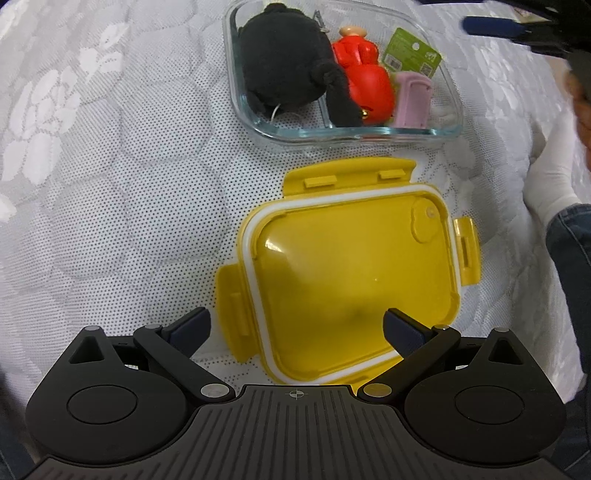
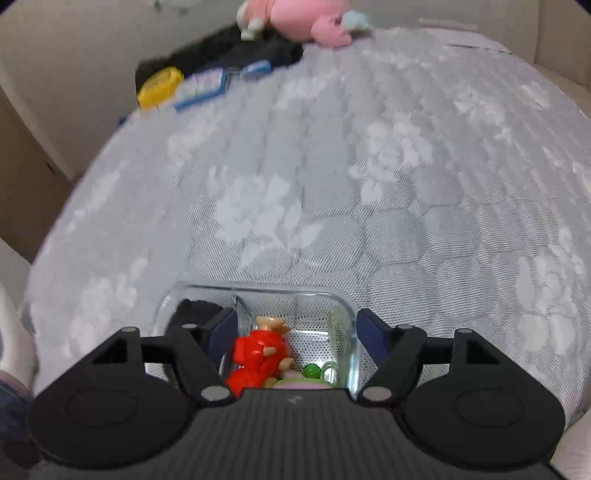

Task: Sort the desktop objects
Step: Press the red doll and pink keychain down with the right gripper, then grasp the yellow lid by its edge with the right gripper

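Observation:
A divided glass container (image 1: 448, 92) holds a black plush toy (image 1: 284, 62), a red figure (image 1: 364, 79), a green tag (image 1: 412, 51) and a pink piece (image 1: 413, 99). A yellow lid (image 1: 347, 273) lies upside down on the cloth in front of it. My left gripper (image 1: 297, 328) is open and empty, low over the lid's near edge. My right gripper (image 2: 295, 334) is open and empty, hovering above the glass container (image 2: 343, 299), over the red figure (image 2: 258, 354). The right gripper also shows in the left wrist view (image 1: 517, 27), blurred.
A grey floral cloth (image 2: 332, 177) covers the surface. At its far end lie a pink plush (image 2: 306, 18), a yellow box (image 2: 159, 88), blue-edged cards (image 2: 201, 88) and black fabric (image 2: 229, 48). A white-gloved hand (image 1: 554, 177) is at the right edge.

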Tool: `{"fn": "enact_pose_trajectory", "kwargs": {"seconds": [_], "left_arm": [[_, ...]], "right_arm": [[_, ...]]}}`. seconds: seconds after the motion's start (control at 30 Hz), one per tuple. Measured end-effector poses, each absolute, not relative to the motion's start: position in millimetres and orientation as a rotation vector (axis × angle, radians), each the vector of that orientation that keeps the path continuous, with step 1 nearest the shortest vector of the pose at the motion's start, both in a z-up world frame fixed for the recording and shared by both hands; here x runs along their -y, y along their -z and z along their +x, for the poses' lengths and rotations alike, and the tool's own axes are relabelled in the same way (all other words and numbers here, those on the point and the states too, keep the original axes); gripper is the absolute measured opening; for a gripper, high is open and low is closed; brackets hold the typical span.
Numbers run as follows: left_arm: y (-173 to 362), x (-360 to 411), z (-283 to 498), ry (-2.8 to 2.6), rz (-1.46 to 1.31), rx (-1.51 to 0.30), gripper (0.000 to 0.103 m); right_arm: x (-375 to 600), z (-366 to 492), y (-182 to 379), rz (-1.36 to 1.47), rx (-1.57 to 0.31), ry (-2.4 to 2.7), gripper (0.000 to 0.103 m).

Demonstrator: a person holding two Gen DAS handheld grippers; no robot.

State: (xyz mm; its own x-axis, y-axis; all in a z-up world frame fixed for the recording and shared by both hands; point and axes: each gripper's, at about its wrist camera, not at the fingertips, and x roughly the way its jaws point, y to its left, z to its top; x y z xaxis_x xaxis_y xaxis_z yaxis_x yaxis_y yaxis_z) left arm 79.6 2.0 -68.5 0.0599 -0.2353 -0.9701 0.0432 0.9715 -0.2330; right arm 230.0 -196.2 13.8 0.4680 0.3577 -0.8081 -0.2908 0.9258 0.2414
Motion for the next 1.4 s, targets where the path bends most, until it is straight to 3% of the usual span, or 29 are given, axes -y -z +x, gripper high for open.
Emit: {"fn": "enact_pose_trajectory", "kwargs": {"seconds": [0.1, 0.17, 0.23, 0.3, 0.4, 0.5, 0.57, 0.87, 1.07, 1.2, 1.3, 1.4], "left_arm": [[65.9, -1.3, 73.9, 0.202, -0.129, -1.482, 0.102], [63.0, -2.2, 69.5, 0.187, -0.118, -1.469, 0.102], [66.2, -3.4, 71.1, 0.169, -0.120, -1.452, 0.102], [65.1, -12.6, 65.4, 0.161, -0.124, -1.437, 0.102], [64.4, -25.8, 57.1, 0.124, -0.141, -1.415, 0.102], [63.2, -35.1, 50.8, 0.110, -0.199, -1.397, 0.102], [62.0, -37.7, 48.1, 0.106, -0.236, -1.379, 0.102], [78.0, -46.8, 46.0, 0.087, -0.310, -1.395, 0.102], [102.5, -64.1, 54.5, 0.097, -0.559, -1.445, 0.102], [114.0, -61.5, 60.7, 0.083, -0.575, -1.457, 0.103], [112.1, -59.5, 62.8, 0.146, -0.640, -1.426, 0.103], [114.1, -52.1, 63.9, 0.243, -0.701, -1.442, 0.103]], "right_arm": [[220.5, 216.5, -25.3, 0.180, -0.995, -0.422, 0.091], [235.5, 207.8, -29.2, 0.217, -1.035, -0.455, 0.094], [238.7, 194.5, -32.2, 0.084, -1.064, -0.481, 0.092], [235.8, 163.3, -40.8, -0.157, -0.939, -0.446, 0.091], [233.8, 114.5, -49.5, -0.436, -0.715, -0.380, 0.099], [252.5, 101.9, -34.4, -0.292, -0.876, -0.364, 0.102], [262.4, 96.4, -16.7, -0.178, -0.988, -0.404, 0.097], [243.7, 94.9, 2.8, -0.157, -0.992, -0.424, 0.095], [266.2, 113.4, 55.5, 0.129, -1.274, -0.432, 0.087], [277.2, 121.4, 89.9, 0.329, -1.405, -0.405, 0.088], [260.0, 119.9, 95.4, 0.267, -1.402, -0.481, 0.097], [241.0, 114.7, 93.6, 0.210, -1.387, -0.554, 0.100]]}}
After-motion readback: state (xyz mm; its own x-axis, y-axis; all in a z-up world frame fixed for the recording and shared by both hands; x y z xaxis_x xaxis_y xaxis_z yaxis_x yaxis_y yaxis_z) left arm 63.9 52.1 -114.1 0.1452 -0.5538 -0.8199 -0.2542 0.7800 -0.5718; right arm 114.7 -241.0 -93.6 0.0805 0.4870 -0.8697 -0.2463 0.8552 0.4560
